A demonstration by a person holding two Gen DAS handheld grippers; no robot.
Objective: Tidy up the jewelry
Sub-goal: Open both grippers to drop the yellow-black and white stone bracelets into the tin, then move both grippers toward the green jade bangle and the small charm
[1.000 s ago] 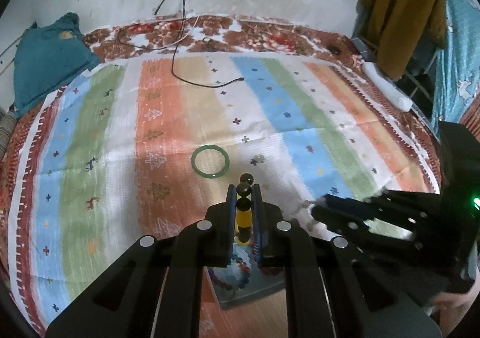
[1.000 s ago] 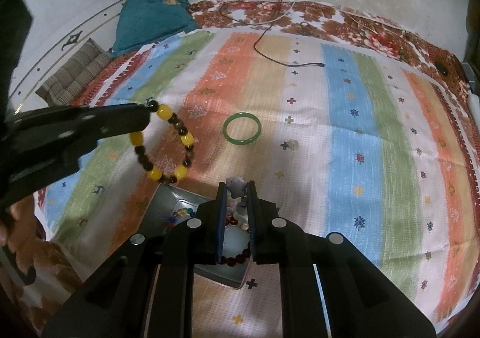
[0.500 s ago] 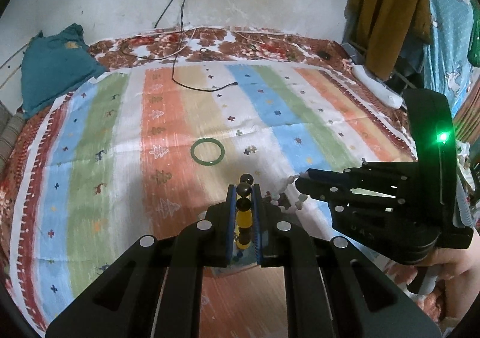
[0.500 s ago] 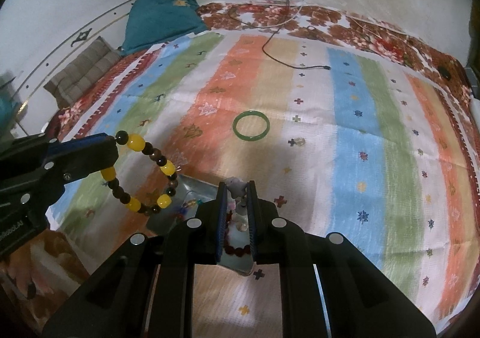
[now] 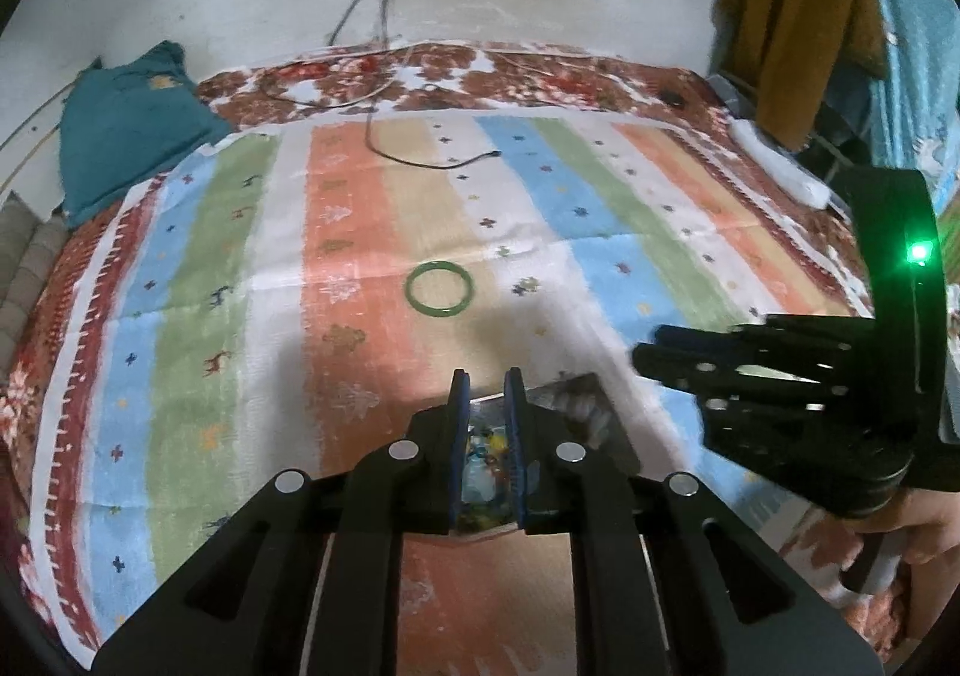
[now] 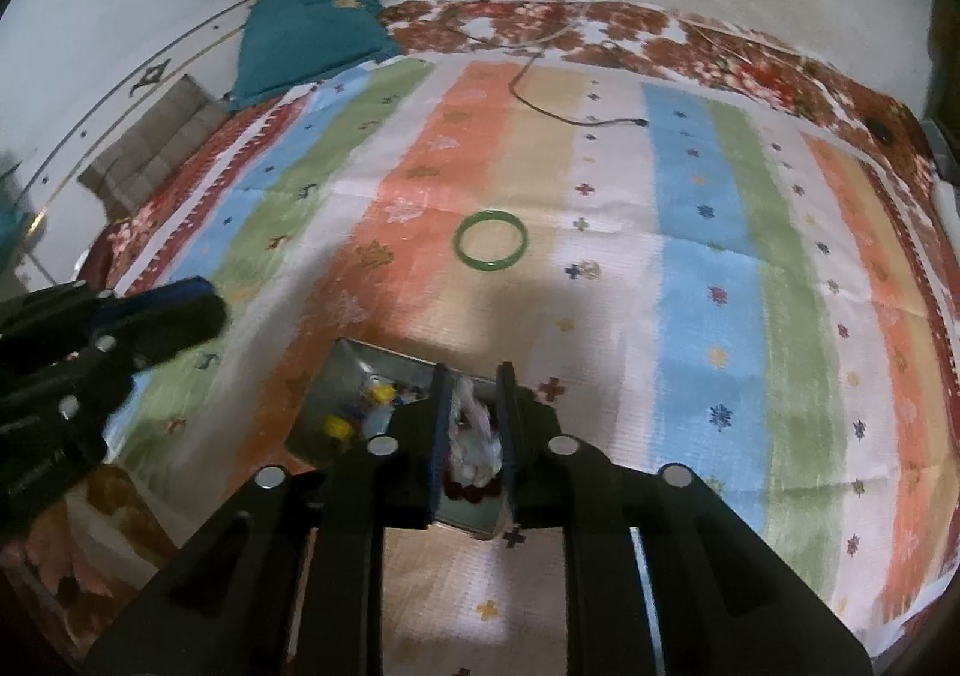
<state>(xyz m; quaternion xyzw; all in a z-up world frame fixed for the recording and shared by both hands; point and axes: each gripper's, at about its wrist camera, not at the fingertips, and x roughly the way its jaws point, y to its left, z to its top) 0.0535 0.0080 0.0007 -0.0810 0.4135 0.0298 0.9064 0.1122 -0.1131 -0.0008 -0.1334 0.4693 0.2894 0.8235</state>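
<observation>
A metal tray [image 6: 336, 382] with several beaded pieces lies on the striped cloth; it also shows in the left wrist view [image 5: 576, 388]. The yellow and dark bead bracelet [image 6: 336, 427] lies inside it. My left gripper [image 5: 486, 376] hovers above the tray, slightly open and empty. My right gripper [image 6: 472, 370] is slightly open above the tray's right part, with a white bead piece [image 6: 474, 436] below it in the tray. A green bangle [image 5: 439, 289] lies on the cloth further ahead, and in the right wrist view [image 6: 492, 240].
A black cable [image 5: 420, 154] trails over the far part of the cloth. A teal cushion [image 5: 126, 130] lies at the far left. Clothes [image 5: 792, 16] hang at the far right. A white power strip [image 5: 780, 166] lies at the right edge.
My left gripper has let go of the yellow bead bracelet, which now lies in the tray. My right gripper has opened and the white bead piece sits in the tray.
</observation>
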